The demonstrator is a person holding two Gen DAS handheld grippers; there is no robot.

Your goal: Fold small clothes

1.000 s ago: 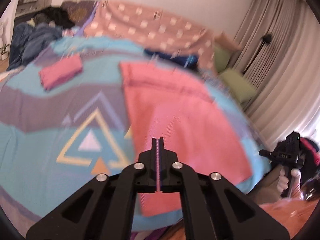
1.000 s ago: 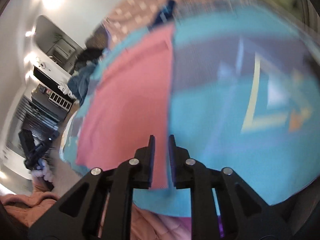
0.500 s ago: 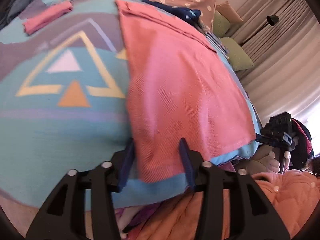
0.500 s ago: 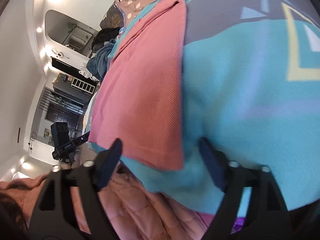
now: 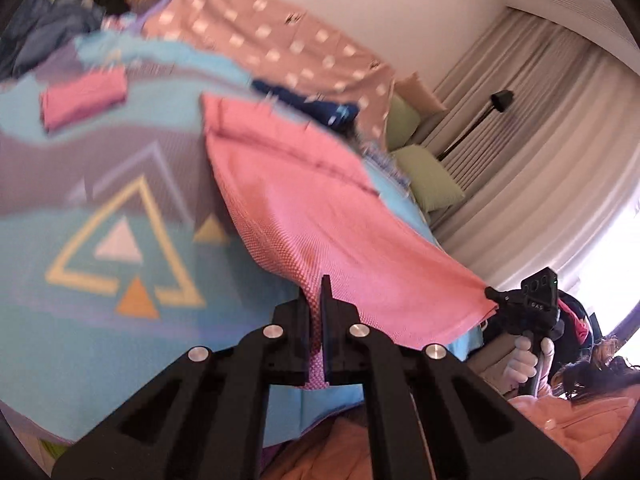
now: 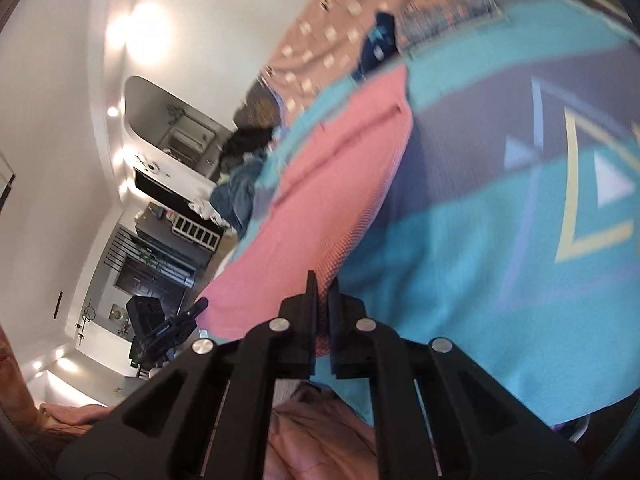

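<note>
Left wrist grip: my left gripper (image 5: 316, 304) pinches the pink knit cloth (image 5: 320, 216), lower centre.
Right wrist grip: my right gripper (image 6: 322, 292) clamps its other corner.
Risk: thin bites; pulling apart could slip a corner free.

2 grippers: left gripper (image 5: 315, 306), right gripper (image 6: 322, 294); each pinches one near corner of the same cloth. 2 pink cloths on the bedspread (image 5: 100, 320): 1 large pink cloth (image 5: 320, 216) spread along the right edge, near end lifted; 1 small folded pink cloth (image 5: 82, 98) toward the far left. 1 navy garment (image 5: 308, 104) at the far edge, just past the large cloth. 1 polka-dot blanket (image 5: 280, 44) behind it. 2 green pillows (image 5: 430, 182) at the far right corner. 1 floor lamp (image 5: 500, 100). Dark clothes pile (image 5: 44, 28) far left, count unclear, blurred.
</note>
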